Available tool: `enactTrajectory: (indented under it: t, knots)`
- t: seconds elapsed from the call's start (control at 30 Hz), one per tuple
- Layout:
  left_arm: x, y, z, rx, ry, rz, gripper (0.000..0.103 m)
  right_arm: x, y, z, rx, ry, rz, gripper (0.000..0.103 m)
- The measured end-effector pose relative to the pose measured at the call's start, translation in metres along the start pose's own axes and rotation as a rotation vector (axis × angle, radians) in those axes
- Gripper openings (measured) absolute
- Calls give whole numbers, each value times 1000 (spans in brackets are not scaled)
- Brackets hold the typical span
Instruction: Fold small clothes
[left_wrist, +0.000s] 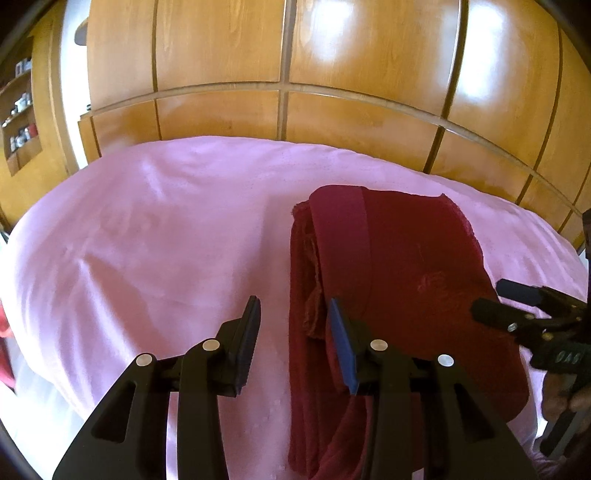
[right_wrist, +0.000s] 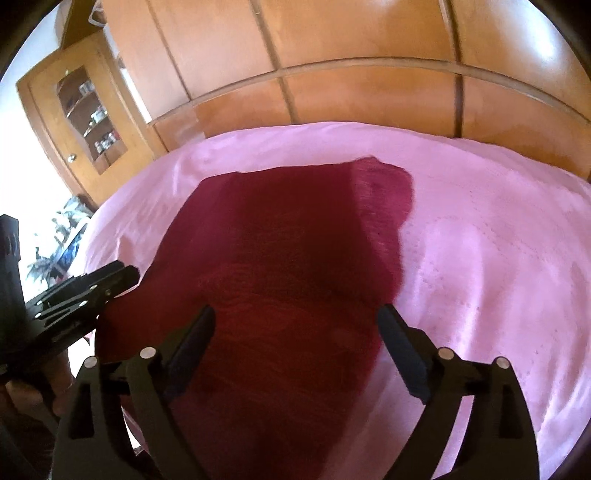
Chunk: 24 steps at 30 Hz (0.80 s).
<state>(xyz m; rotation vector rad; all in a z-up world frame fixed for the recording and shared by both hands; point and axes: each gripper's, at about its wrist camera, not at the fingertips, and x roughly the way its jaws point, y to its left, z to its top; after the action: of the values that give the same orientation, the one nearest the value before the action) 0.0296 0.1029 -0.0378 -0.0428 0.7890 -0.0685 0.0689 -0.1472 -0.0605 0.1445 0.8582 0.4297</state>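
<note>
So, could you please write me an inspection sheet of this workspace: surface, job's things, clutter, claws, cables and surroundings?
Surface: bed with pink cover, lightly wrinkled.
Job's things: one dark red garment, partly folded, lying flat on the cover; layered edges show along its left side in the left wrist view.
Clutter: nothing seen on the cover near the garment.
Claws: left claw partly open over the garment's left edge, nothing pinched; right claw wide open above the garment, nothing held.
Cables: nothing seen.
Surroundings: wooden wardrobe behind the bed; corner cabinet with small jars on its shelves.
</note>
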Motion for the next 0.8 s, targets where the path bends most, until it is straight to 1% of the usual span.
enactTrajectory:
  t: [0.1,0.2,0.27,0.3,0.33,0.5,0.6,0.67,0.73,0.8]
  knots:
    - [0,0,0,1,1,-1,38,-1,-15,-1,63,10,19,91]
    - [1,0,-1,7,5,-3,38,1,-33,2,131,27,62,92]
    - [3,2,0,7,4,1,54,4,-43,3,176,38,95,92]
    - [2,3,0,5,-7,1,64,6,-47,4,194,45,112,92]
    - [1,4,1,6,-14,-5,65,6,-50,5,206,49,125,92]
    - [9,4,1,16,2,-16,65,13,-59,6,249,71,192,92]
    - [14,5,3,19,10,-31,65,18,-61,5,267,86,248,92]
    - [20,6,3,20,23,-56,68,21,-62,3,278,99,277,92]
    - [27,8,3,12,38,-89,68,28,-61,3,280,120,303,92]
    - [37,15,4,-20,56,-146,68,33,-59,0,273,139,310,89]
